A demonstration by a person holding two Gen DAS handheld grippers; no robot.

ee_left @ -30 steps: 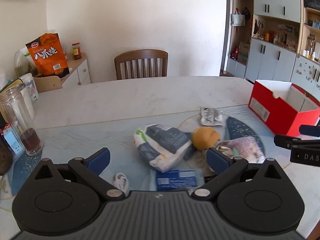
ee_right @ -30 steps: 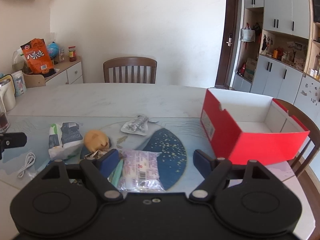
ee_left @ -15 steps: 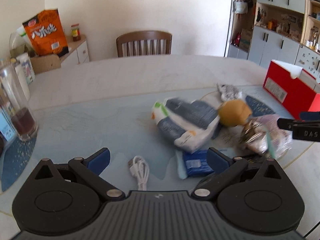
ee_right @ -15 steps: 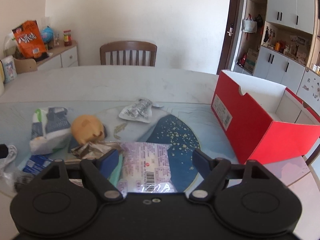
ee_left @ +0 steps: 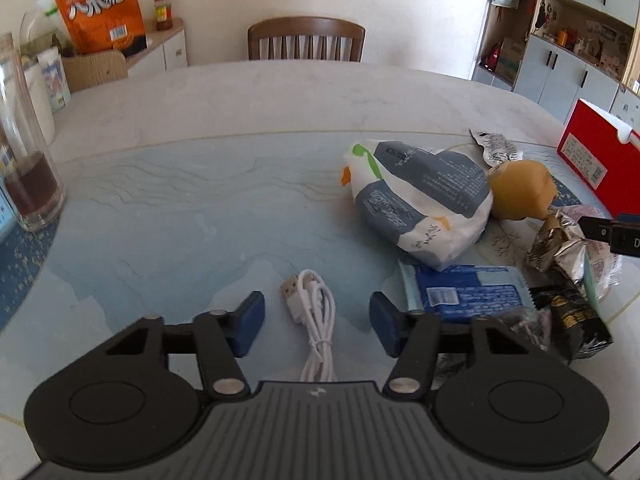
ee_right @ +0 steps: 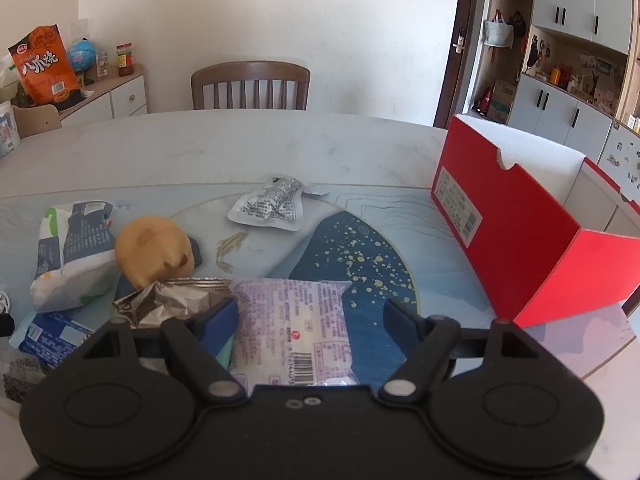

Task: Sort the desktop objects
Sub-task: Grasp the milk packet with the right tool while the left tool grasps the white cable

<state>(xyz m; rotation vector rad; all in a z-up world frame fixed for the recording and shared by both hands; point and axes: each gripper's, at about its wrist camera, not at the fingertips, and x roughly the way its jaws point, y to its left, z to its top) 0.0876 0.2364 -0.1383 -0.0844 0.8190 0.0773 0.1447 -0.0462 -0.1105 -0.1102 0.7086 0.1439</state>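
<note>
Step in hand: approach, nothing grasped. Left gripper [ee_left: 316, 322] stands wide, straddling the white USB cable [ee_left: 316, 312] on the surface [ee_left: 200, 200]. Right gripper [ee_right: 310, 320] stands wide over the purple packet [ee_right: 296, 320]; red box [ee_right: 532, 248] lies at 2 o'clock. Next move, judged: lower and close on each item. Legible writing: orange bag [ee_left: 100, 4] reads "八爪烧"; other labels too small.
</note>
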